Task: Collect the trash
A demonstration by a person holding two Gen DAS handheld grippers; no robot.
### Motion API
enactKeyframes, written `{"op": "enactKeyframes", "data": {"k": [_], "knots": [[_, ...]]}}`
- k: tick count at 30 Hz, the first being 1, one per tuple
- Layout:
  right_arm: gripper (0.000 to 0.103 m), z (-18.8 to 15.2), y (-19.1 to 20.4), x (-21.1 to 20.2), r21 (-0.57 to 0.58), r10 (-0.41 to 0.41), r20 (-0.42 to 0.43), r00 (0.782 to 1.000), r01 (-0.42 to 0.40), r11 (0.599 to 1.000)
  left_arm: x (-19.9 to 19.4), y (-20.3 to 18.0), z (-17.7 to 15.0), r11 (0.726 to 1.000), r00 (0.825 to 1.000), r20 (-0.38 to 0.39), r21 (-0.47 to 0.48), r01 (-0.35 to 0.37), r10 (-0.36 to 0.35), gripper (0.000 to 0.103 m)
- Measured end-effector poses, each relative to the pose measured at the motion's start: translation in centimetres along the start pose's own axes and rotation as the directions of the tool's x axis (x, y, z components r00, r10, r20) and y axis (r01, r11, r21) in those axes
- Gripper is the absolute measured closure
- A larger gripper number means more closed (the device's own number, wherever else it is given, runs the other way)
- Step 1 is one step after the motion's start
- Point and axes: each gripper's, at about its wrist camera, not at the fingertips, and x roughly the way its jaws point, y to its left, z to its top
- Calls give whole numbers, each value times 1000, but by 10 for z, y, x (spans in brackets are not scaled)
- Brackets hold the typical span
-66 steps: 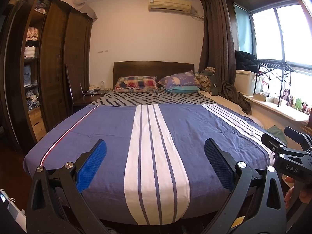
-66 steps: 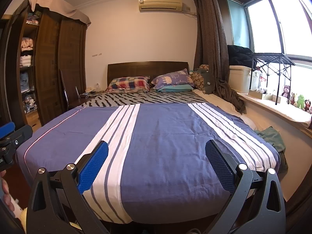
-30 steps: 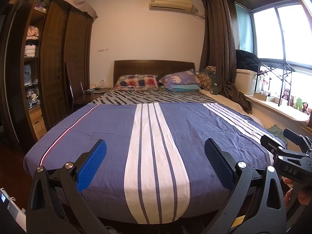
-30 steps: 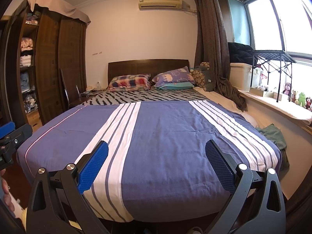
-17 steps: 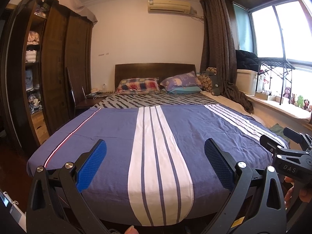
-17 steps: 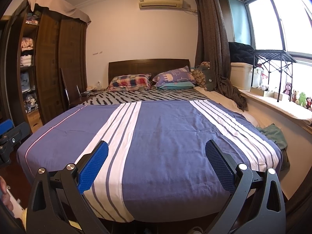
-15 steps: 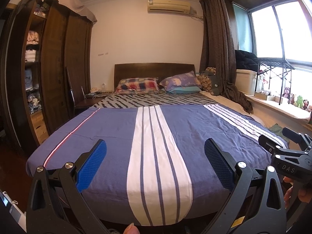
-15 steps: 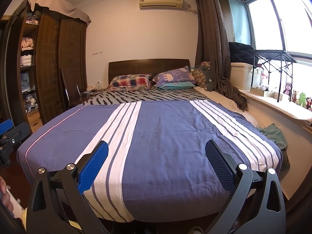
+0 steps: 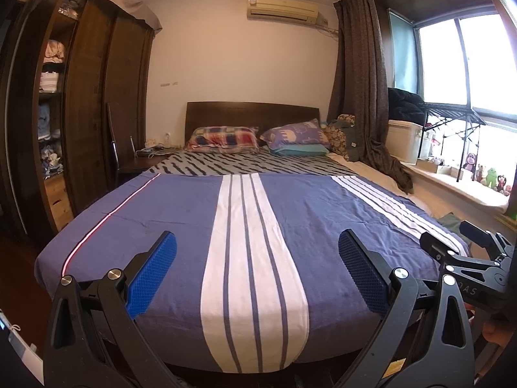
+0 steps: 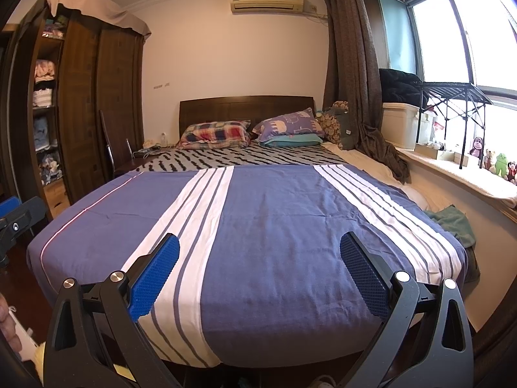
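Observation:
Both grippers hover at the foot of a bed covered by a blue blanket with white stripes (image 9: pixel 181 226), also in the right wrist view (image 10: pixel 274 226). My left gripper (image 9: pixel 257 271) is open and empty, blue pads wide apart. My right gripper (image 10: pixel 258 274) is open and empty too; its body shows at the right edge of the left wrist view (image 9: pixel 468 268). No trash item is clearly identifiable; a yellowish scrap (image 10: pixel 40 360) lies on the floor at lower left, partly hidden.
Dark wooden wardrobe (image 9: pixel 87 113) stands left of the bed. Pillows (image 9: pixel 223 139) lie at the headboard. A window ledge with toys (image 10: pixel 497 165) and a white bin (image 10: pixel 399 124) runs along the right. A green cloth (image 10: pixel 452 223) lies beside the bed.
Both views have shifted only slightly; the left gripper rose and drifted a little left. Both grippers stay open and empty.

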Motion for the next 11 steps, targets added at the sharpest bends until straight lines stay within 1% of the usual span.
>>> {"op": "enactKeyframes", "data": {"k": [7,11], "knots": [[3,0,-2,2,-1,0,2,1000,0,1000,3,3,3,1000,1000,-13,-13,-13,13,8],[3,0,-2,2,-2,2,-1,1000,-2,1000,3,2,3,1000,1000,-17,-2,-5,5,8]]}}
